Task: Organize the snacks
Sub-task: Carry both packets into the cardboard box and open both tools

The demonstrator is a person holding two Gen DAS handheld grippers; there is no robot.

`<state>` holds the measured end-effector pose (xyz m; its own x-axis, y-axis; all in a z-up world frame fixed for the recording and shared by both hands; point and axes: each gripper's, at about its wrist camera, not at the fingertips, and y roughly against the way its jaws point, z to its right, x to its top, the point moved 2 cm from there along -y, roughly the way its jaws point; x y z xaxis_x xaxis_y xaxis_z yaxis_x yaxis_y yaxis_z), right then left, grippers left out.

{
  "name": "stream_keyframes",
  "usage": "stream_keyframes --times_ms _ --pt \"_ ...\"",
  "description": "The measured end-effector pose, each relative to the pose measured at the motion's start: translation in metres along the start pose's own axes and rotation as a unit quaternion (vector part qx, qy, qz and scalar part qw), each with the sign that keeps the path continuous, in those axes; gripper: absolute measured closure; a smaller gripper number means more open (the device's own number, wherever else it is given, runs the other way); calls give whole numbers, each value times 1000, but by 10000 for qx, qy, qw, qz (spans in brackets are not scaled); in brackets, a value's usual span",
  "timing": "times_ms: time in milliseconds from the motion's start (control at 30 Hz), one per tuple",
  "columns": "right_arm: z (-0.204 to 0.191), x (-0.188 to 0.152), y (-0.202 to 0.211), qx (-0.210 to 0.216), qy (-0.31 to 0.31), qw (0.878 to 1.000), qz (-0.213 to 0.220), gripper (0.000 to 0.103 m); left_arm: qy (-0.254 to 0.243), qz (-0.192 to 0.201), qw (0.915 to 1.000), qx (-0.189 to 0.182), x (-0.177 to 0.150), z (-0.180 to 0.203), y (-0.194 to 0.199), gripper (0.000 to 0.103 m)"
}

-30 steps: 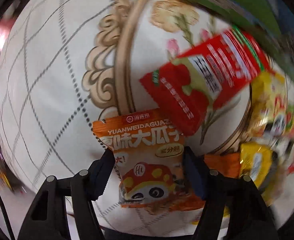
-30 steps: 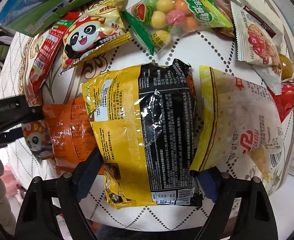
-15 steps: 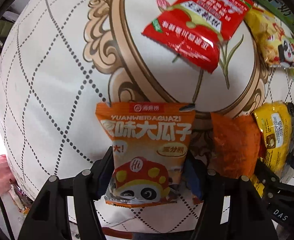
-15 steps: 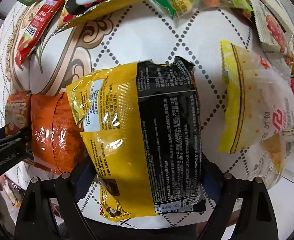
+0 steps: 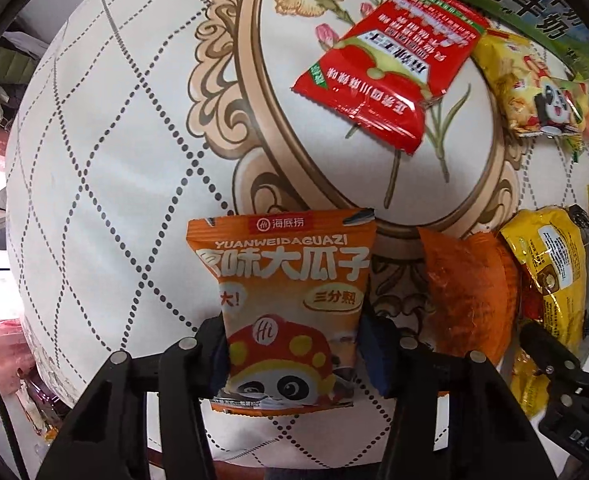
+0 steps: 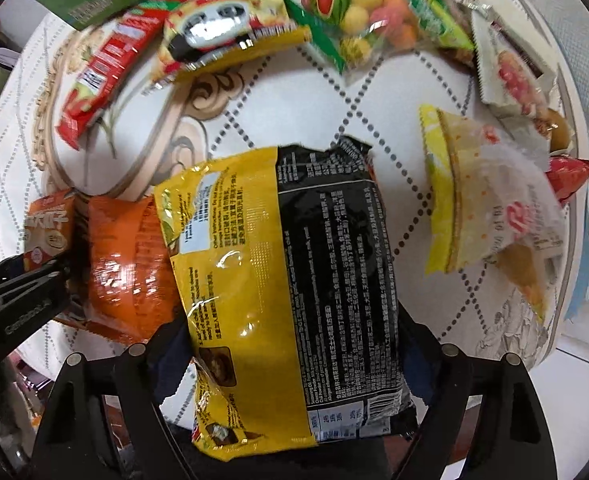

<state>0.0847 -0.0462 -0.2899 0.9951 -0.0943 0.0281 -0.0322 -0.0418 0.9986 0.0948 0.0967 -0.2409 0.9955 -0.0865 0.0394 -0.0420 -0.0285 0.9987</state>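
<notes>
Between the closing jaws of the left gripper [image 5: 292, 354] sits an orange seed packet [image 5: 286, 300], pads pressing its sides. Alongside, the right gripper [image 6: 294, 356] clasps a yellow-and-black bag [image 6: 278, 272]. Beyond, a red sachet [image 5: 390, 80] and other snacks lie scattered on the tablecloth [image 5: 114, 152], so most sorting apparently remains.

green milk carton [image 5: 526, 12] cut off by top edge, panda snack bag [image 6: 222, 28] motion-blurred, orange packet [image 6: 130, 268] partly hidden under yellow-black bag [image 6: 278, 300]
</notes>
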Motion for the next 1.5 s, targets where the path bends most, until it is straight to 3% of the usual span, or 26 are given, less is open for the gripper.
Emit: stream_keyframes --times_ms 200,433,600,767,900,1133,1300,1500 --pt "3 0 50 332 48 9990 307 14 16 222 9997 -70 -11 0 49 53" --pt "21 27 126 944 268 9921 780 14 206 717 9963 -436 -7 3 144 53" --pt "38 79 188 1299 336 9829 1263 14 165 1312 9875 -858 38 24 222 53" --pt "48 160 223 1398 293 9735 1786 14 29 1568 9826 -997 119 56 246 53" --pt "53 230 226 1131 283 9722 2032 14 18 1437 9842 -1035 199 74 236 52" --pt "67 329 148 813 215 9837 1590 14 117 763 9914 -1059 298 84 183 52" --pt "66 363 109 692 167 9890 1300 14 180 335 9936 -1062 333 89 146 52" --pt "58 394 80 552 216 9916 1146 14 191 158 9955 -914 352 94 120 51"
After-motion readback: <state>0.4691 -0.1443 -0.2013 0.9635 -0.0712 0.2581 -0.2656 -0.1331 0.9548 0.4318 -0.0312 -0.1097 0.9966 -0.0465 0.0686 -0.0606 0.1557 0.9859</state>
